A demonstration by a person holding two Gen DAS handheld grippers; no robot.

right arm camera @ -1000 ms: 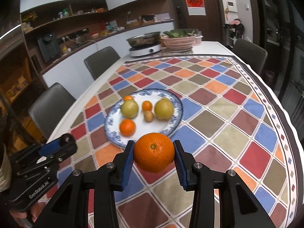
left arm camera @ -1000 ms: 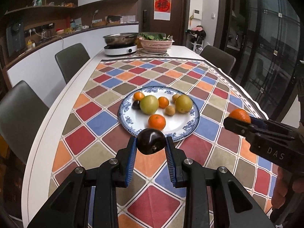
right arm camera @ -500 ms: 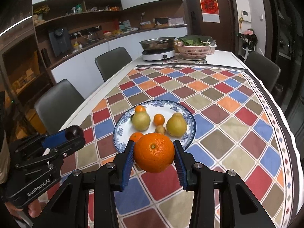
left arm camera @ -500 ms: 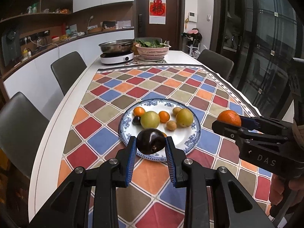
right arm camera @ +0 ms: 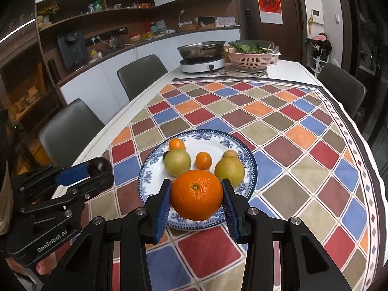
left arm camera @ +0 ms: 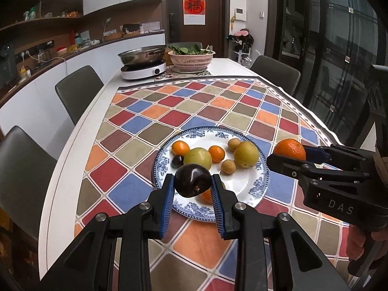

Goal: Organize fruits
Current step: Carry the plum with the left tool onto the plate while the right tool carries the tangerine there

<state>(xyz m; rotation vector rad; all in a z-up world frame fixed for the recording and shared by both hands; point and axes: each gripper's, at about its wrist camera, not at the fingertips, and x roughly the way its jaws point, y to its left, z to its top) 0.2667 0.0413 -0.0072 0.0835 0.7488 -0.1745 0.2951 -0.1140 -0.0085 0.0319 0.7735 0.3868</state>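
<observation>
Left tool [left arm camera: 192, 189] clamps dark plum [left arm camera: 192, 180]; right tool [right arm camera: 197, 200] clamps orange [right arm camera: 197, 198]; both above plate [right arm camera: 251, 167], probably for adding to pile.

A checked tablecloth [left arm camera: 218, 111] in red, blue, orange and olive spreads ahead of and below the fingers, over a white table [left arm camera: 72, 160]. Far ahead, at the table's far end, a steel pan [left arm camera: 143, 54] sits on a white cooktop [left arm camera: 145, 70], with a pink colander of greens [left arm camera: 191, 59] just right of it. Grey chairs [left arm camera: 77, 92] stand along the left, another [left arm camera: 276, 72] far ahead on the right. A red poster [left arm camera: 194, 6] hangs on the dark door beyond.
</observation>
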